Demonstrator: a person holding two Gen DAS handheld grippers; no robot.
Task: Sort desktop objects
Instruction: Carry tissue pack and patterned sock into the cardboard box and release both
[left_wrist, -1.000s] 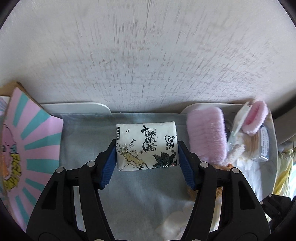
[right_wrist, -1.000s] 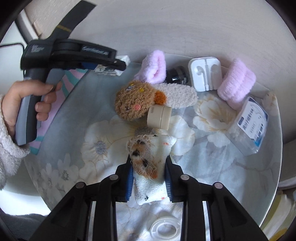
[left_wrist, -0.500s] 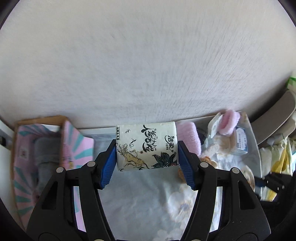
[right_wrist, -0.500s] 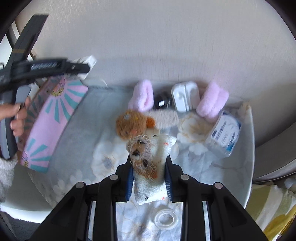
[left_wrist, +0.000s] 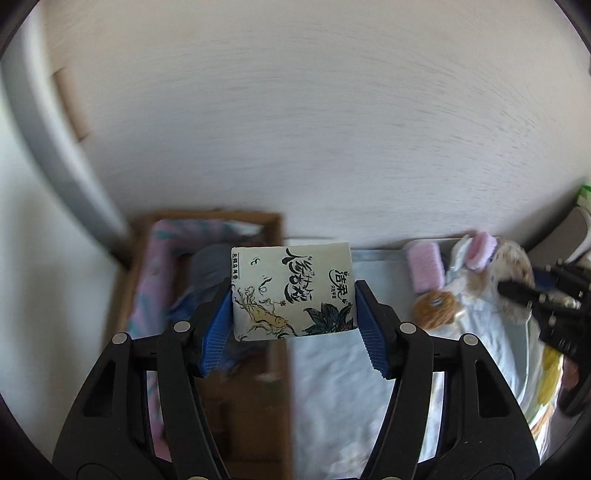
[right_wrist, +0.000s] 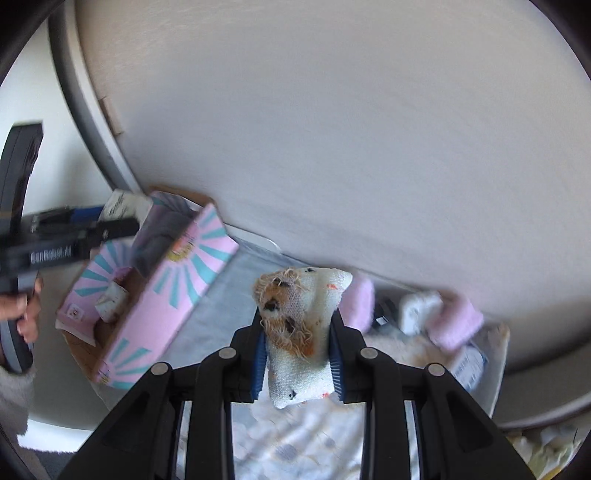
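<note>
My left gripper (left_wrist: 293, 314) is shut on a white tissue pack (left_wrist: 291, 291) with black script and a plant drawing, held in the air above the open pink-and-teal box (left_wrist: 155, 280). My right gripper (right_wrist: 298, 349) is shut on a cream fluffy sock (right_wrist: 299, 332) with a brown furry face, held above the floral cloth (right_wrist: 295, 443). The box (right_wrist: 162, 295) lies to its left, with the left gripper (right_wrist: 110, 218) over it. The right gripper's black tip (left_wrist: 546, 295) shows at the right in the left wrist view.
In the box lie a dark grey cloth (right_wrist: 162, 236) and a small white pack (right_wrist: 110, 302). On the table's right stand pink fluffy items (right_wrist: 458, 325), a white case (right_wrist: 417, 310), a brown plush (left_wrist: 436, 310) and a clear packet (right_wrist: 469, 365). A pale wall rises behind.
Both grippers have risen and swung left with their loads. The tissue pack has gone from over the cloth to over the box. The sock is higher and nearer the box.
</note>
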